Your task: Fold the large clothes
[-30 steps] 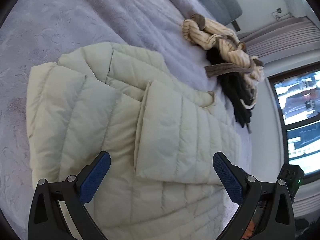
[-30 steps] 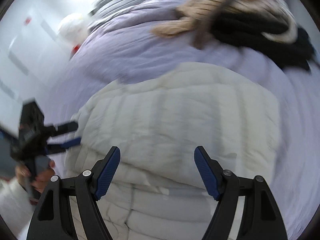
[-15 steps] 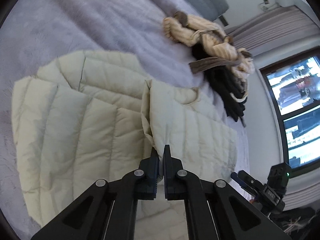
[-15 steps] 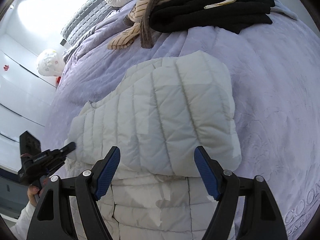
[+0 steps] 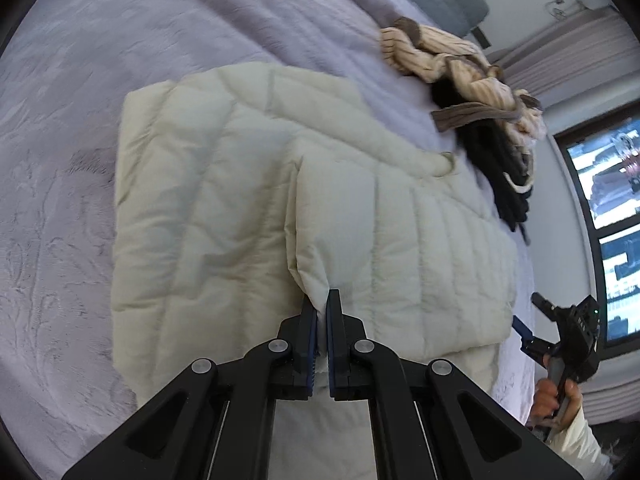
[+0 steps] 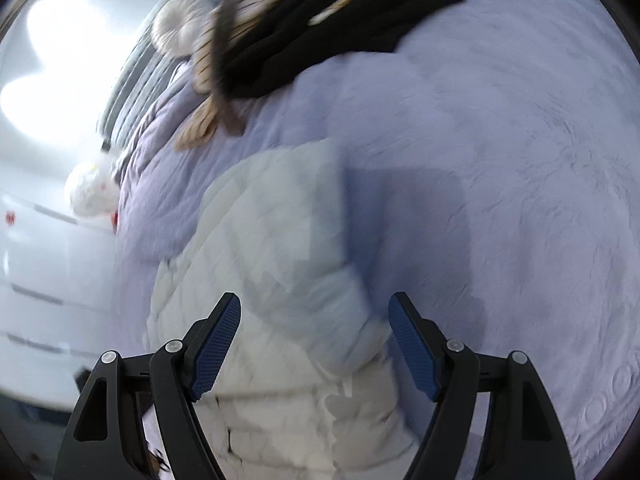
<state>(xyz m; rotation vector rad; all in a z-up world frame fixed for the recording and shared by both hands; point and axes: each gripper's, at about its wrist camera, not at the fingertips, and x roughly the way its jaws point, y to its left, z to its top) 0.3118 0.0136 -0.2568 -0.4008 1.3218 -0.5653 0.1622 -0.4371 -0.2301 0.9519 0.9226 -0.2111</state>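
Your left gripper (image 5: 322,312) was wide apart a second ago; now its fingers are clamped on the near corner of the folded-over panel of the jacket (image 5: 248,208). That gives you hold of the layer for the next fold. The jacket lies mid-bed (image 5: 80,80), partly folded, nearer you than the clothes pile (image 5: 460,76) toward the headboard. Your right gripper (image 6: 314,344) has swung over the jacket's other edge, fingers apart, gripping nothing yet.

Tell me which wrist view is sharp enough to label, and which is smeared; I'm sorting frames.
Left wrist view: sharp, with crisp quilting on the cream puffer jacket and daylight from the window. Right wrist view: motion-blurred and blocky across the jacket and the clothes pile, with blown-out glare at upper left.
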